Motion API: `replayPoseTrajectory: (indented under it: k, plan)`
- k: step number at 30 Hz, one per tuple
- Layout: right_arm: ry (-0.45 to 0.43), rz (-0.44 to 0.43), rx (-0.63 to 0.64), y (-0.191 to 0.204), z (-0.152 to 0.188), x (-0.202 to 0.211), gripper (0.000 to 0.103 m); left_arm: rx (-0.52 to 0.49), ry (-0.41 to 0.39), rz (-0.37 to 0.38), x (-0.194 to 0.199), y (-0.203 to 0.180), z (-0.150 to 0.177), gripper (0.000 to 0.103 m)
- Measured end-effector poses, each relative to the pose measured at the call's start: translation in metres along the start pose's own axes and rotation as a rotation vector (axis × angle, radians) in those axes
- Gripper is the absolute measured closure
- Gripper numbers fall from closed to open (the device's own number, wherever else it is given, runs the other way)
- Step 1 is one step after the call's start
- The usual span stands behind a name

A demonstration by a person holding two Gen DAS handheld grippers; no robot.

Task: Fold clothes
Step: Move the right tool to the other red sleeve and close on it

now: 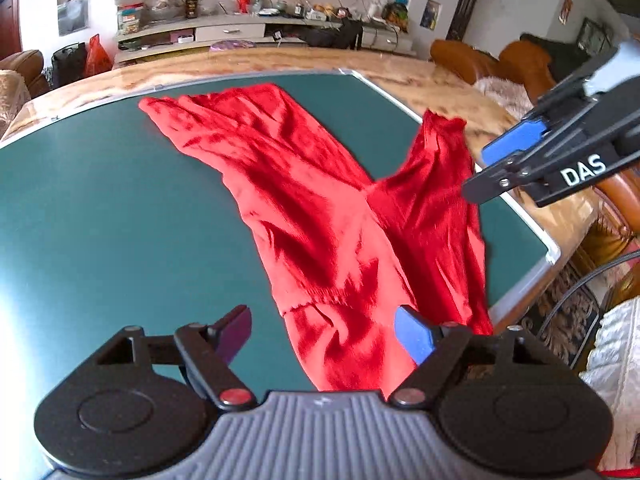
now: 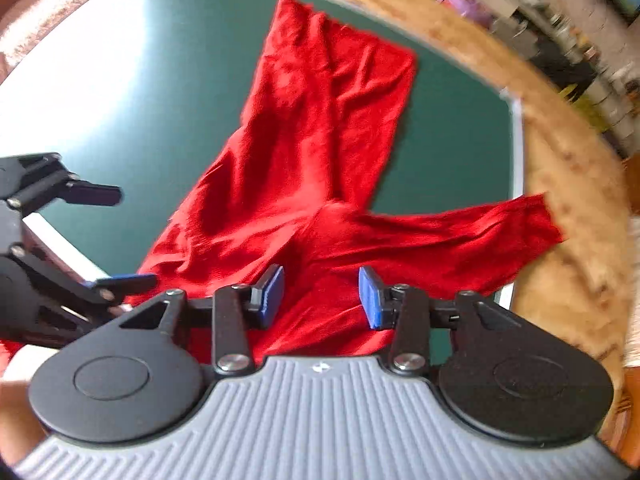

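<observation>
While the red trousers (image 1: 320,216) are lying spread on the green mat (image 1: 100,208), one leg is stretching toward the mat's far edge and the other leg (image 2: 460,236) is splaying off sideways, its cuff hanging over the mat's rim onto the wooden tabletop (image 1: 420,80). They are looking like a soft, thin, light knit, wrinkling freely, so they are likely going to drape and sag from any single hold and slide easily over the smooth mat; taking them at a hem, at the cuffs or at the waistband corners, is probably going to keep the layers together better than pinching mid-cloth. Nearest the cameras, the waist end is bunching up. Just above it, the left gripper (image 1: 324,334) is hovering with its jaws standing wide and nothing pinched between them. Beside it, the right gripper (image 2: 320,296) is hanging over the crotch area with its jaws partly parted, the cloth lying below them rather than being gripped. Beyond the table, a cluttered shelf (image 1: 240,28) is lining the wall.
</observation>
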State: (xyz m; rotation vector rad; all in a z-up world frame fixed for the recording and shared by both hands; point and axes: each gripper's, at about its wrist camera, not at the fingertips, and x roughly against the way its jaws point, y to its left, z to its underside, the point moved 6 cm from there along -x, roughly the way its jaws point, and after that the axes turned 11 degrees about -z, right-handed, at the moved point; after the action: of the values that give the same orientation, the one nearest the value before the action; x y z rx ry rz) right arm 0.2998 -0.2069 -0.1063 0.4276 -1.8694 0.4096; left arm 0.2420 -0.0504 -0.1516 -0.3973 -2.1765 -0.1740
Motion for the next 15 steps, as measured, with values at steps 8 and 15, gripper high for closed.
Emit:
replayPoseTrajectory:
  k: [8, 15]
  plan:
    - [-0.090, 0.234, 0.043, 0.016, -0.017, 0.020, 0.055, 0.050, -0.041, -0.145, 0.027, 0.023, -0.023, 0.011]
    - [-0.227, 0.260, 0.018, 0.029, -0.039, 0.047, 0.055, 0.183, 0.021, -0.221, 0.040, 0.059, -0.035, 0.010]
